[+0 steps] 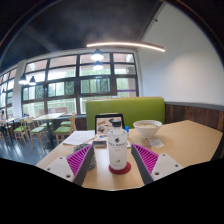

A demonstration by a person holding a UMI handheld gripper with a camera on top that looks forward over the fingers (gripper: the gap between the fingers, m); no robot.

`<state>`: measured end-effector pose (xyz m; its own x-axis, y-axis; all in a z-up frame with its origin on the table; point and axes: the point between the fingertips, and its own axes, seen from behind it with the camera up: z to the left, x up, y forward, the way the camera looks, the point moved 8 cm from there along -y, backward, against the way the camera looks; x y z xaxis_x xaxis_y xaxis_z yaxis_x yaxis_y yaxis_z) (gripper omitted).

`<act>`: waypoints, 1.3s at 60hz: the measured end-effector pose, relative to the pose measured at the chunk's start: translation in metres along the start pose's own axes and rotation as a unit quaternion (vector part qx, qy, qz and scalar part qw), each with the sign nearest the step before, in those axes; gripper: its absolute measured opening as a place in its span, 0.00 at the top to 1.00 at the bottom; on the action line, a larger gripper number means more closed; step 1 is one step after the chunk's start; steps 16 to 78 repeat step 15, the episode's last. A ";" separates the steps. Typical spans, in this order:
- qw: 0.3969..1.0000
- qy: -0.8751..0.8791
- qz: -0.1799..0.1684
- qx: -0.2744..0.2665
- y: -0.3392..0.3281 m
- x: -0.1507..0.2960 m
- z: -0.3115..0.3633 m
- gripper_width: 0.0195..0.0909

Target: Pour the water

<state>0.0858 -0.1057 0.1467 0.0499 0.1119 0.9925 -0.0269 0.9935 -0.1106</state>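
Note:
A clear plastic water bottle (119,150) with a white label stands upright on a round red coaster (120,168) on the wooden table (185,140). It stands between my gripper's (115,160) two fingers, whose purple pads (80,158) flank it with a gap on each side. The gripper is open. A white bowl (147,129) sits on the table beyond the bottle, to its right.
Behind the bottle lie a small framed card (108,123), papers and a dark object (82,139). A green bench back (125,109) runs behind the table. Chairs and tables (30,128) fill the room at the left, under large windows.

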 end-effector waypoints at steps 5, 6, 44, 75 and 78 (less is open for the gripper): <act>1.000 -0.008 0.000 0.004 -0.033 0.004 0.008 0.11; 1.000 -0.009 0.001 0.006 -0.040 0.004 0.011 0.11; 0.999 -0.028 -0.004 0.032 -0.087 0.009 0.029 0.12; 0.999 -0.028 -0.004 0.032 -0.087 0.009 0.029 0.12; 0.999 -0.028 -0.004 0.032 -0.087 0.009 0.029 0.12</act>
